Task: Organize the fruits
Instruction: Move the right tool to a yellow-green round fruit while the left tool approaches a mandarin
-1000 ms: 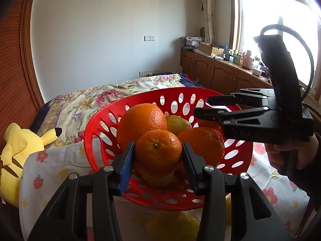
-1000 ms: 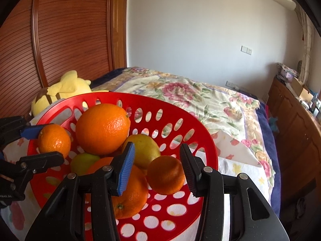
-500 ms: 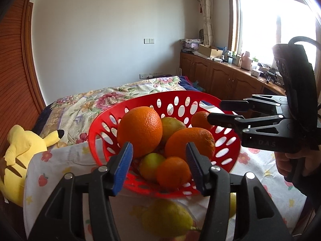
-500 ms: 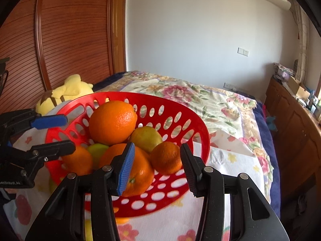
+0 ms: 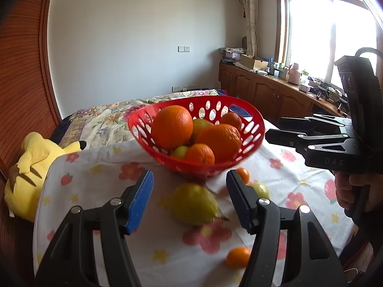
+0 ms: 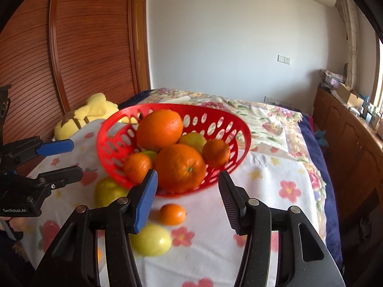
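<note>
Black plastic, stamped "DAS" on its side, forms the body of my right hand-held gripper (image 6: 188,201), seen from the left wrist camera; my left hand-held gripper (image 5: 189,201) carries "GenRobot.AI" in white lettering, read from the right wrist camera. Both stand wide open and grip nothing, blue pads (image 5: 141,203) apart, each held above the cloth just short of the basket.

Between them on the worktop, a red perforated basket (image 6: 112,129) rests on a white tablecloth (image 5: 95,191) printed with flowers and strawberries. Inside it, a large orange (image 6: 160,129) tops the pile, a second large orange (image 6: 180,167) lies in front of it, two smaller oranges sit at either side, and yellow-green fruits show behind and under them.

Outside the basket, loose on the cloth: a yellow-green pear-shaped fruit (image 5: 192,203) framed by my left gripper's open jaws, a small orange (image 6: 171,214) and a pale yellow-green fruit (image 6: 150,239) near my right gripper, and another small orange (image 5: 238,257) at the cloth's near edge. Motion blur softens several of them.

Beyond the cloth, a yellow plush toy (image 5: 31,167) lies beside the floral bedspread (image 6: 275,117), with wooden cabinets (image 5: 263,93) under the window.
</note>
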A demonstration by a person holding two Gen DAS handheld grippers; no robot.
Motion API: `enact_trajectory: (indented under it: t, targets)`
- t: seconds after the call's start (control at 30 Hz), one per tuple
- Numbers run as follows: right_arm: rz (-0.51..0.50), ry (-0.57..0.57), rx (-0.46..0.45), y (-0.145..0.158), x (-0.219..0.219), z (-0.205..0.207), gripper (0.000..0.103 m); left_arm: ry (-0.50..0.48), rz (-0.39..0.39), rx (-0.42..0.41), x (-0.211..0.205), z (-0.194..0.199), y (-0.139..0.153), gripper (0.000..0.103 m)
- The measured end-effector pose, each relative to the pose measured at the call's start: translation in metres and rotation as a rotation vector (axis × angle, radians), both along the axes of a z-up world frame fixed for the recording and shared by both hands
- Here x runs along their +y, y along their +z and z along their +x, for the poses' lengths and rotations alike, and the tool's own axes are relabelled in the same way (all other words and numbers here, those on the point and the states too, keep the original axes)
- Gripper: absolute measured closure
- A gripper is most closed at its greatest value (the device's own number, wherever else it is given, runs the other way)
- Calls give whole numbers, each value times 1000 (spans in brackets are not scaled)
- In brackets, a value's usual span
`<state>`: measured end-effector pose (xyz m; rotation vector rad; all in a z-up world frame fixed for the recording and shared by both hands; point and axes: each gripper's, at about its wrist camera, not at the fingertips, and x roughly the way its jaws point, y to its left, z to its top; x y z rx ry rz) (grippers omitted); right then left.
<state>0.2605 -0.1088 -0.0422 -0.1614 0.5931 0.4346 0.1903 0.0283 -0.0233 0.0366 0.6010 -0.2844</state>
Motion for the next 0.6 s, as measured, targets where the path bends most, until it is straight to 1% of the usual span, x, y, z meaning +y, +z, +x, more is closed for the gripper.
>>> enact_trajectory:
  t: [0.2,0.37,0.43,0.6]
  targets:
    - [7,-13,10,-6,-1,-24,48,-2,0,5,-3,-26,-9,38]
    - [15,-23,19,-13,-4,-41,48,-1,-5,18,-4,-39,-22,38]
    - [21,-27,24,-15,-5,-46,48,1,-14,35,-5,-43,-31,38]
    - [27,-23,35,-20,-5,-53,48,-1,-3,83,-12,-46,-51,38]
